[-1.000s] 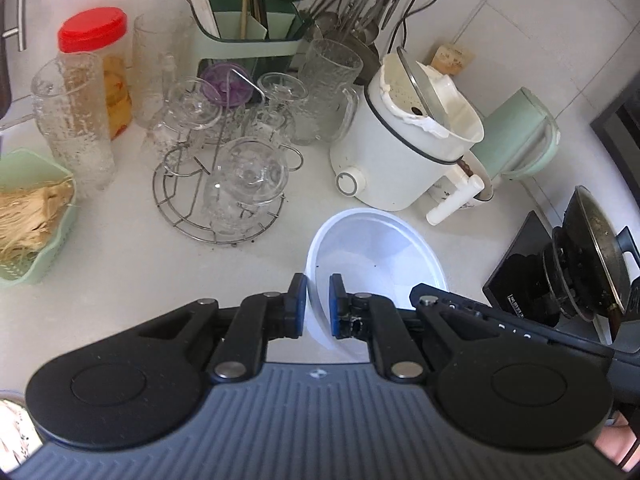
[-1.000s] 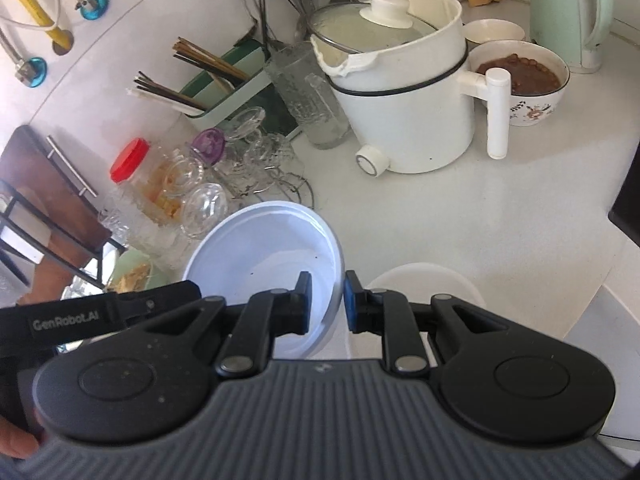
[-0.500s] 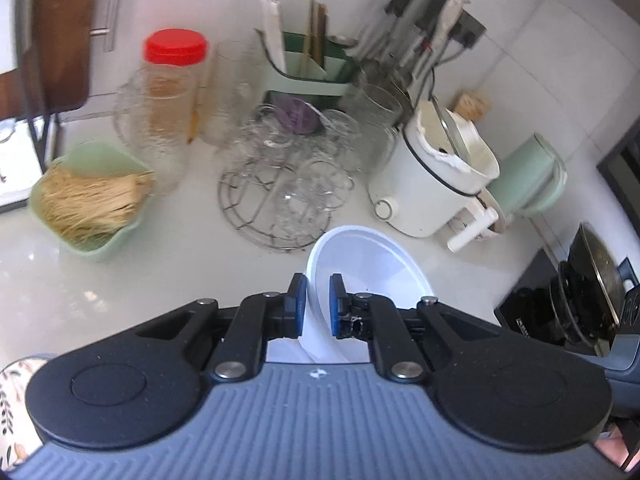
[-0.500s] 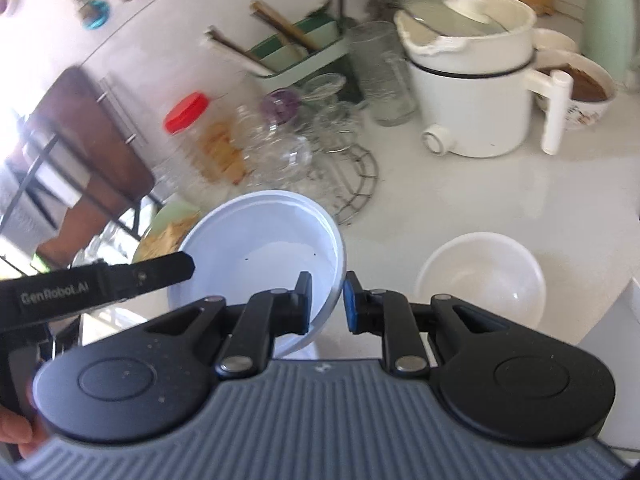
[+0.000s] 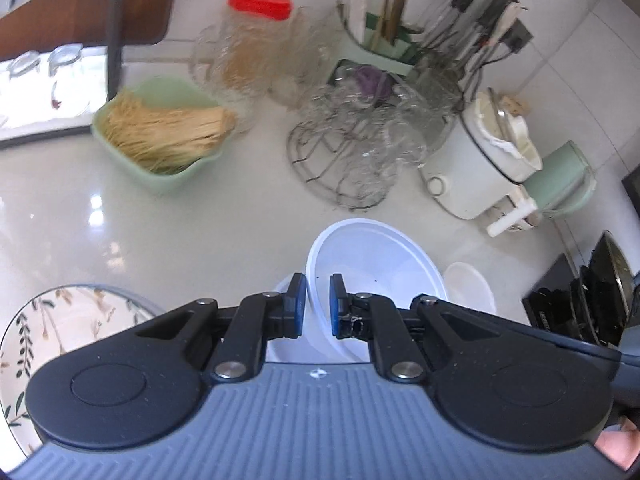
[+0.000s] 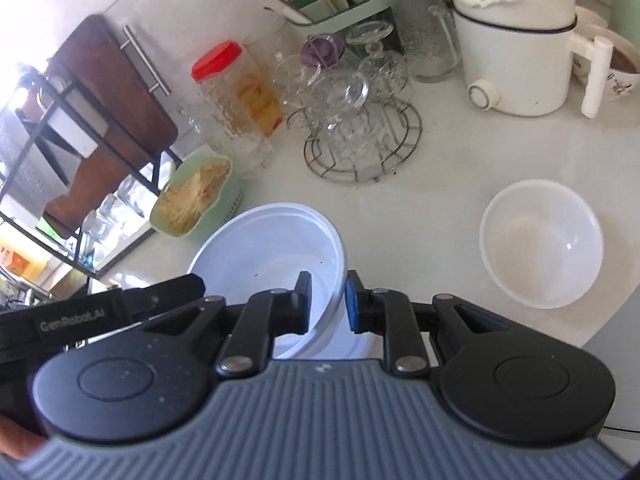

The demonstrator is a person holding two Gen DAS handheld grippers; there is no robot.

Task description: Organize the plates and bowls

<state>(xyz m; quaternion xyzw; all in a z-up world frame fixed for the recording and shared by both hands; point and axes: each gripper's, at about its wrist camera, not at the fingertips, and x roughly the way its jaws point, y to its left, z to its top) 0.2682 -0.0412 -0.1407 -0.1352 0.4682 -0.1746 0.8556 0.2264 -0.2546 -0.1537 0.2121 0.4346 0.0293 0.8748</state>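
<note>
Both grippers hold one pale blue-white bowl (image 5: pixel 372 264) by opposite sides of its rim, above the white counter. My left gripper (image 5: pixel 318 306) is shut on its left rim. My right gripper (image 6: pixel 328 300) is shut on the right rim of the same bowl (image 6: pixel 272 248). A white bowl (image 6: pixel 542 242) stands empty on the counter to the right, also showing in the left wrist view (image 5: pixel 470 286). A leaf-patterned plate (image 5: pixel 48 336) lies at the lower left.
A green basket of dry noodles (image 5: pixel 160 140), a red-lidded jar (image 5: pixel 252 40), a wire rack of glass cups (image 5: pixel 360 148), a white electric pot (image 5: pixel 484 164), a green kettle (image 5: pixel 560 180) and a stove with a pan (image 5: pixel 592 304) ring the counter.
Both grippers have carried the bowl back and to the left, away from the pot. The white bowl on the counter and the patterned plate have come into view.
</note>
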